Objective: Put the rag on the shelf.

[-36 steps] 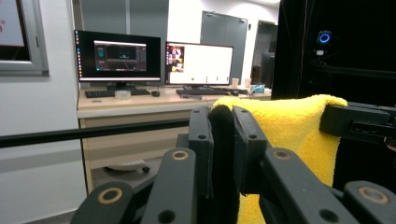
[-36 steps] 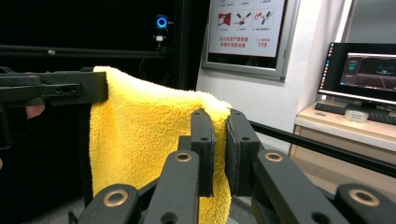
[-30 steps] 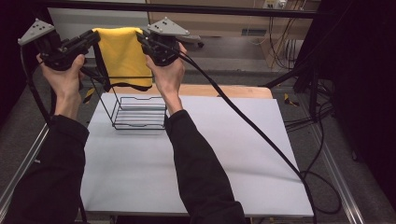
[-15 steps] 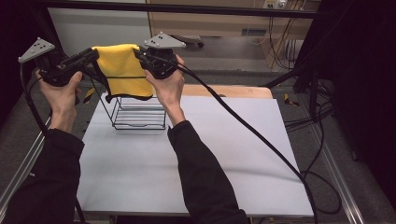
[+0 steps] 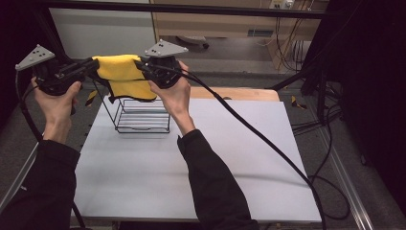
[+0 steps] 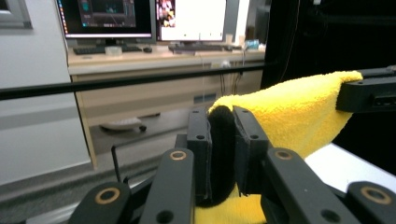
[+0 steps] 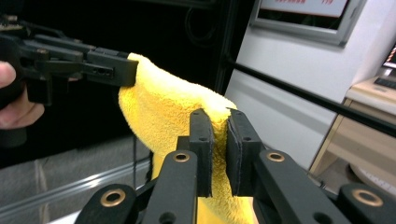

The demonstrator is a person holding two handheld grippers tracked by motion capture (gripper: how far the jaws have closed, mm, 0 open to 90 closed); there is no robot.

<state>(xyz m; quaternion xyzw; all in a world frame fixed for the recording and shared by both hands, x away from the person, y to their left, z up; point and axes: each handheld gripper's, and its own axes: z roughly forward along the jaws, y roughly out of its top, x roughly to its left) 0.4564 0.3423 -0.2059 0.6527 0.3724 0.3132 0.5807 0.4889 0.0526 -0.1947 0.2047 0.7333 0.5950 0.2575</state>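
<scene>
Left gripper (image 5: 93, 67) and right gripper (image 5: 141, 67) each clamp narrow jaws on opposite corners of the yellow cloth (image 5: 122, 76), suspended above the wire rack (image 5: 142, 117)

Hidden folds and cut-off edges

The fuzzy yellow terry cloth (image 6: 289, 112) runs down behind the left gripper's (image 6: 222, 140) black fingers (image 6: 200, 140), its lower part cut by the frame edge; between the right gripper's (image 7: 219, 149) fingers (image 7: 201, 144) the pinched corner is hidden. In the high view the cloth covers the back rim of the black wire basket (image 5: 143, 117).
</scene>
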